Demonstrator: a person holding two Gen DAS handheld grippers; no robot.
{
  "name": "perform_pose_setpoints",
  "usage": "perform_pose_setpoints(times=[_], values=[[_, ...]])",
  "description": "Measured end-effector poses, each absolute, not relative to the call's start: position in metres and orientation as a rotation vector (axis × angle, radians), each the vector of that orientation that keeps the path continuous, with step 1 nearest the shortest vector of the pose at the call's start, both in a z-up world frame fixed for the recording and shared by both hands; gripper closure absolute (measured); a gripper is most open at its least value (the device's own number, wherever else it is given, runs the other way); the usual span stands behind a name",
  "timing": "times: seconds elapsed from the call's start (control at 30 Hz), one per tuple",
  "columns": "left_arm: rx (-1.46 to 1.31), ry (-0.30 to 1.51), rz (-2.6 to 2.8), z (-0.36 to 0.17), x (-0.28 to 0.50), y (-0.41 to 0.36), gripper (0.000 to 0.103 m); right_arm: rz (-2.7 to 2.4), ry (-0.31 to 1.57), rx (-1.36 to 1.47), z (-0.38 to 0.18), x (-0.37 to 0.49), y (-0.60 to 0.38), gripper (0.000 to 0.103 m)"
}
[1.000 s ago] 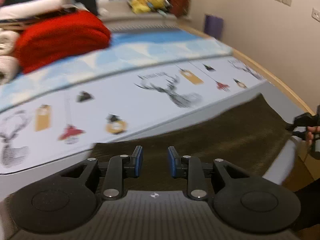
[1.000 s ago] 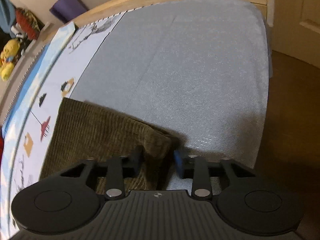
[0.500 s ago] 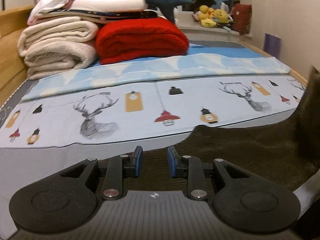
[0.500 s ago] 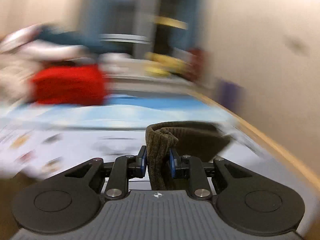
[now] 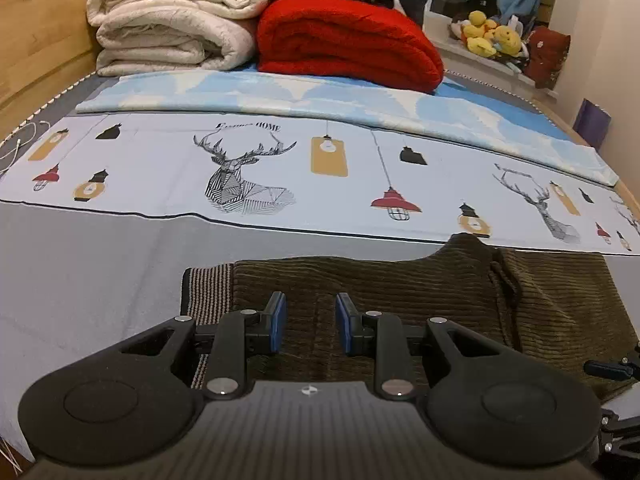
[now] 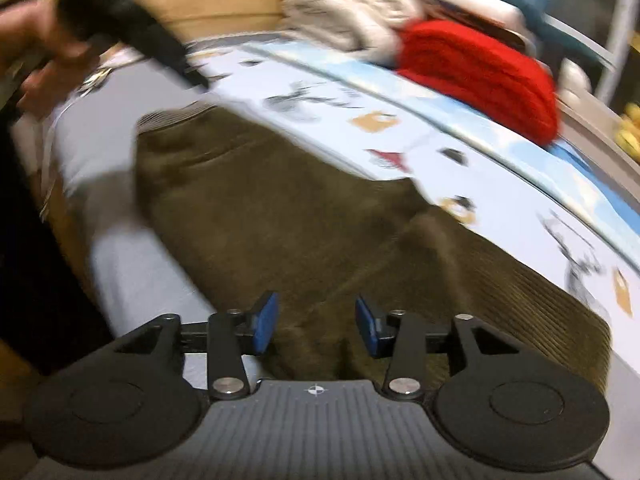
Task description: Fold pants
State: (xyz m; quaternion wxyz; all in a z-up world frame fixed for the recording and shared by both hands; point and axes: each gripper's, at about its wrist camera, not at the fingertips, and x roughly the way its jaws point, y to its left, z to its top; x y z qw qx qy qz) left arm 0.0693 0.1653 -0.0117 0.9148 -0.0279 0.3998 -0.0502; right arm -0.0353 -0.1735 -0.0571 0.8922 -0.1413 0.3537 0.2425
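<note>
Left wrist view: our left gripper point(image 5: 307, 328) hovers low over the brown corduroy pants point(image 5: 400, 292), jaws apart with nothing between them; pants lie flat on the grey sheet point(image 5: 88, 272) at the near edge of the bed, striped waistband point(image 5: 206, 286) to the left, a doubled layer ending in a ridge right of centre; half a second ago the far end of the pants stood up at the right edge of this view, now it's down on top, so we judge the first lengthwise fold as laid; stacked blankets point(image 5: 180, 20) and the red blanket point(image 5: 348, 44) sit well apart at the back

Right wrist view: heavy blur, camera swinging; our right gripper point(image 6: 316, 324) has let go, jaws wide apart over the pants point(image 6: 288, 216); half a second ago it was clamped on a bunched cuff; release means the carry is done; next fold not yet started, probably needs a fresh grip at one end
</note>
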Motion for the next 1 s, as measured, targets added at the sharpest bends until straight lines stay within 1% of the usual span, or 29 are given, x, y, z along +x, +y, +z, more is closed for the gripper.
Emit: perform_pose_setpoints(times=[0.13, 0.23, 0.27, 0.3, 0.33, 0.37, 0.47, 0.57, 0.63, 0.67, 0.7, 0.73, 0.77, 0.87, 0.93, 1.0], values=[[-0.056, 0.838, -0.102, -0.014, 0.073, 0.158, 0.073, 0.527, 0.817, -0.277, -0.079, -0.035, -0.17, 0.056], [-0.034, 0.835, -0.107, -0.015, 0.073, 0.151, 0.073, 0.538, 0.792, -0.29, -0.08, -0.036, -0.164, 0.059], [-0.027, 0.835, -0.107, -0.016, 0.073, 0.15, 0.073, 0.538, 0.793, -0.276, -0.078, -0.035, -0.165, 0.076], [-0.021, 0.837, -0.105, -0.017, 0.072, 0.15, 0.073, 0.539, 0.799, -0.26, -0.076, -0.033, -0.167, 0.088], [-0.017, 0.838, -0.102, -0.017, 0.071, 0.148, 0.073, 0.538, 0.783, -0.244, -0.071, -0.034, -0.17, 0.091], [-0.015, 0.841, -0.098, -0.018, 0.071, 0.149, 0.073, 0.546, 0.76, -0.234, -0.067, -0.031, -0.171, 0.096], [-0.011, 0.845, -0.09, -0.019, 0.072, 0.148, 0.073, 0.618, 0.718, -0.244, -0.055, -0.041, -0.173, 0.097], [-0.008, 0.849, -0.085, -0.02, 0.073, 0.146, 0.073, 0.672, 0.82, -0.296, -0.07, -0.046, -0.171, 0.095], [-0.002, 0.852, -0.087, -0.021, 0.074, 0.143, 0.073, 0.647, 0.769, -0.351, -0.07, -0.052, -0.165, 0.092], [0.003, 0.853, -0.089, -0.021, 0.073, 0.141, 0.073, 0.637, 0.759, -0.351, -0.068, -0.052, -0.165, 0.08], [0.012, 0.852, -0.093, -0.022, 0.073, 0.14, 0.073, 0.628, 0.748, -0.338, -0.066, -0.052, -0.165, 0.059], [0.021, 0.851, -0.096, -0.022, 0.072, 0.138, 0.073, 0.616, 0.733, -0.337, -0.065, -0.052, -0.165, 0.051], [0.031, 0.85, -0.097, -0.022, 0.071, 0.136, 0.073, 0.612, 0.728, -0.348, -0.066, -0.052, -0.165, 0.046], [0.046, 0.856, -0.091, -0.025, 0.072, 0.136, 0.073, 0.64, 0.761, -0.39, -0.08, -0.047, -0.157, 0.047], [0.041, 0.859, -0.085, -0.025, 0.072, 0.138, 0.073, 0.631, 0.761, -0.439, -0.086, -0.047, -0.151, 0.049], [0.032, 0.857, -0.077, -0.025, 0.073, 0.141, 0.073, 0.622, 0.769, -0.461, -0.087, -0.047, -0.153, 0.063]])
